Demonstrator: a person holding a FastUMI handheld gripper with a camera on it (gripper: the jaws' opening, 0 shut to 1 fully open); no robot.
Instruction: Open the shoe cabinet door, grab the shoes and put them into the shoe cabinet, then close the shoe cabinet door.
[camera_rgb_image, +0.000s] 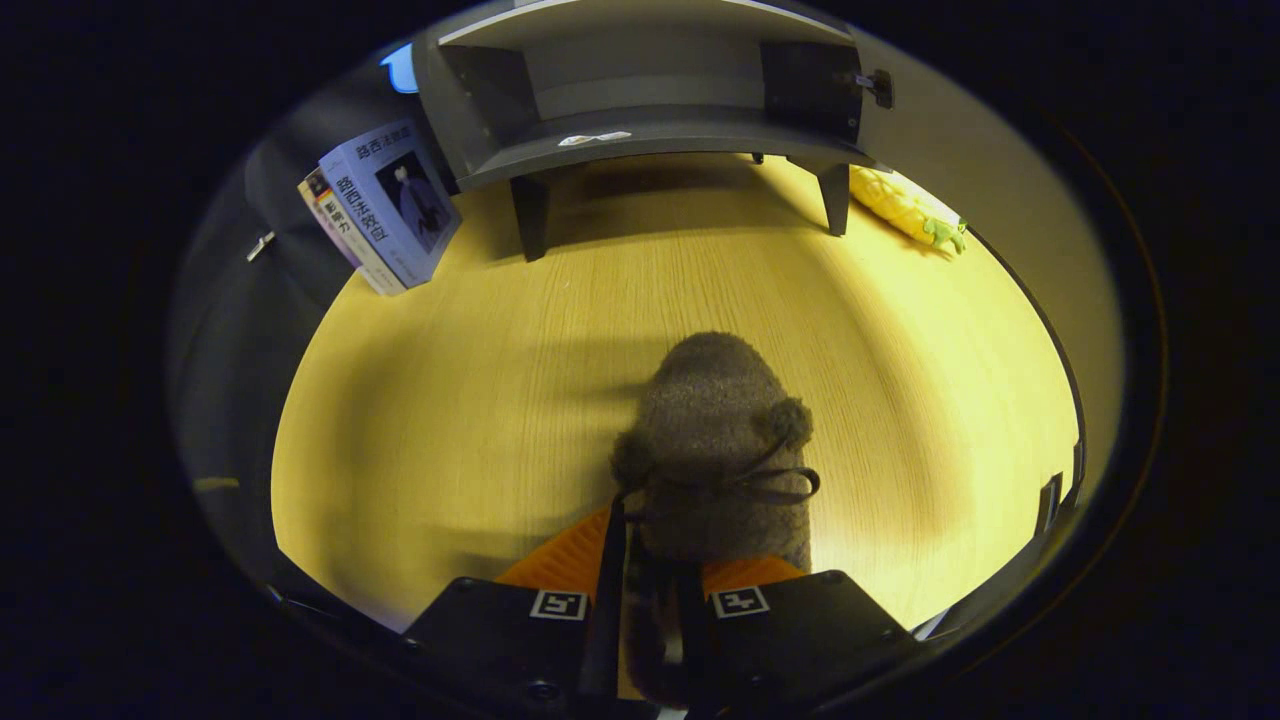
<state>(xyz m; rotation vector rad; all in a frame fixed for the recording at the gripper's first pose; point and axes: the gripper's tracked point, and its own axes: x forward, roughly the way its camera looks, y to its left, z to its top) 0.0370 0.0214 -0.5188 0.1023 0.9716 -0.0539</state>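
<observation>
My hand-held gripper (655, 610) is clamped on the heel end of a fuzzy grey-brown slipper (715, 450), both fingers pressing in on it from either side. The slipper points away from me, its rounded toe toward the shoe cabinet (640, 110), with two little pompoms and a dark bow on its top. Whether it rests on the counter (450, 400) or hangs just above it, I cannot tell; its shadow falls to the left on the pale wood.

The shoe cabinet stands well beyond the slipper at the far side of the counter, grey, on short dark legs, its door (815, 90) swung open at the right and the shelf inside bare apart from a small pale sticker. The stretch of counter between slipper and cabinet holds nothing in the way. Left of the cabinet a few books (385, 205) lean together. Right of it, past the leg, lies a yellow pineapple-shaped toy (905, 208) with a green tip.
</observation>
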